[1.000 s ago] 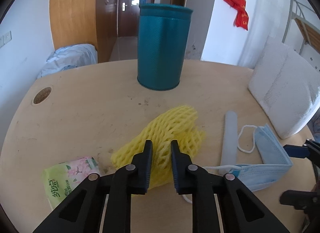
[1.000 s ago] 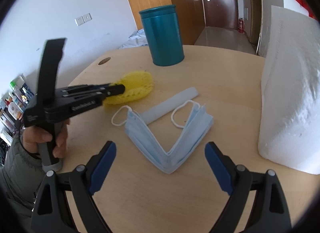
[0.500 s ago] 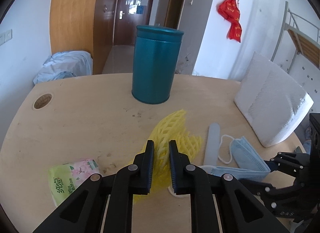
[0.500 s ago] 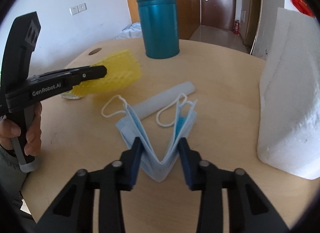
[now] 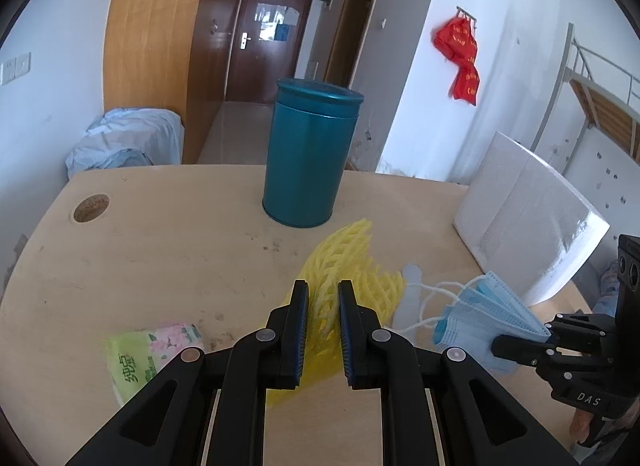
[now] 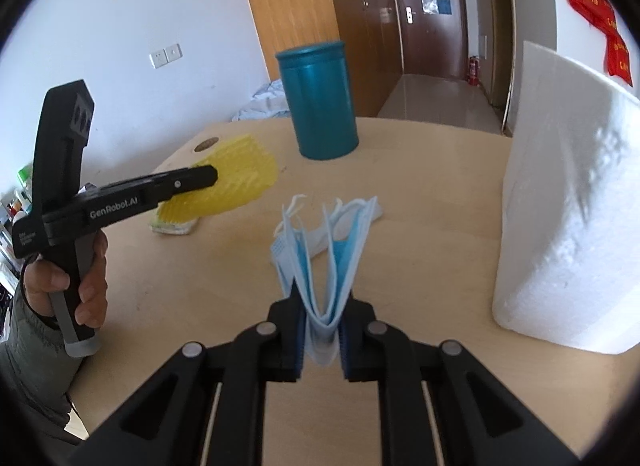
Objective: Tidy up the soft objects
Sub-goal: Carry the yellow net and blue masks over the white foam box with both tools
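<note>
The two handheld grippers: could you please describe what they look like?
Both are black plastic. The left gripper and right gripper have blue-padded fingers and silver pivot screws. The left one reads "GenRobot.AI" in white, with a grey-tipped handle; the hand wears a grey-green sleeve.

On the table (image 5: 168, 250) a canister (image 5: 310, 153) stands upright at the far middle. Nearer, the left tool (image 5: 323, 330) clamps a foam net (image 5: 352, 258), lifted above a tissue pack (image 5: 148, 358) that lies at the near left. To the right, the right tool (image 6: 320, 340) pinches a folded face mask (image 6: 324, 262); just behind the mask a foam tube (image 5: 408, 298) lies on the table. A foam block (image 6: 568, 205) stands at the far right edge, well apart from the canister
</note>
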Demonstrator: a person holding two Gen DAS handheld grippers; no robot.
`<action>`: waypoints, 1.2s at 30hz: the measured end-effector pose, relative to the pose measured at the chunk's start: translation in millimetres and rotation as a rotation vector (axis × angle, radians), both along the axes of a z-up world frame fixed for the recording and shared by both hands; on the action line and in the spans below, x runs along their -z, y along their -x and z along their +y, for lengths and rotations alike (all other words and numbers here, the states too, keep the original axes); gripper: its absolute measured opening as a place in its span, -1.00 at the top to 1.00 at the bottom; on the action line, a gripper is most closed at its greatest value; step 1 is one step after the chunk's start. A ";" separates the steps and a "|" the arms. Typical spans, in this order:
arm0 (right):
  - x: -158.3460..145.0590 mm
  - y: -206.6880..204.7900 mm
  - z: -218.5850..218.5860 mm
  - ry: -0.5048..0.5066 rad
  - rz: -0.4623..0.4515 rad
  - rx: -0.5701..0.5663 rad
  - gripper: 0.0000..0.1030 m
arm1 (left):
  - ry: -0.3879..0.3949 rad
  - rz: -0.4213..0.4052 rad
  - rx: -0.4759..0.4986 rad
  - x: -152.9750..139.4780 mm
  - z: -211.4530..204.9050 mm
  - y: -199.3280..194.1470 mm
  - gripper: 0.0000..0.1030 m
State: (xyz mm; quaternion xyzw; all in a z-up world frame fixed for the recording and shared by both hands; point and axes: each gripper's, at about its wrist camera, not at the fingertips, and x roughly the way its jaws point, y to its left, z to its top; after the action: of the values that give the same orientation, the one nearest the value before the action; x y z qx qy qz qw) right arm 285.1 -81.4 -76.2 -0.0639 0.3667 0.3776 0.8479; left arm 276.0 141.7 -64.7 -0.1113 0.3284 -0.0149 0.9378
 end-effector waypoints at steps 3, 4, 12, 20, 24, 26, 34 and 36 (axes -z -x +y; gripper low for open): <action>-1.2 2.8 2.2 0.008 -0.005 0.000 0.68 | -0.007 0.000 -0.002 -3.6 -3.2 4.4 0.70; -1.2 4.2 1.8 0.010 -0.002 0.000 0.68 | -0.012 -0.005 -0.003 -5.7 -4.7 6.6 0.70; -4.5 15.1 -12.7 0.017 0.004 0.032 0.68 | -0.040 -0.038 -0.032 -22.3 -18.7 36.0 0.70; -10.6 43.5 -40.3 0.002 -0.002 0.063 0.68 | -0.018 -0.026 -0.034 -27.6 -35.7 70.6 0.70; -11.8 57.1 -57.7 -0.009 -0.007 0.086 0.68 | -0.021 -0.030 -0.010 -33.5 -53.0 89.6 0.70; -13.4 62.8 -65.5 -0.018 -0.008 0.097 0.68 | -0.024 -0.029 -0.006 -35.2 -60.0 95.6 0.70; -22.0 82.9 -99.6 -0.058 -0.025 0.157 0.68 | -0.041 -0.060 0.040 -47.1 -100.3 122.4 0.70; -23.8 88.3 -109.1 -0.069 -0.030 0.178 0.68 | -0.048 -0.070 0.057 -50.2 -111.6 128.8 0.70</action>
State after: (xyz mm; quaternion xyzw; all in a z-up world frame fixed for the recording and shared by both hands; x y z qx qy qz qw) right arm 196.8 -190.4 -52.4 -0.0075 0.3447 0.3123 0.8852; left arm 147.2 30.1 -14.6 -0.0791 0.2987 -0.0375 0.9503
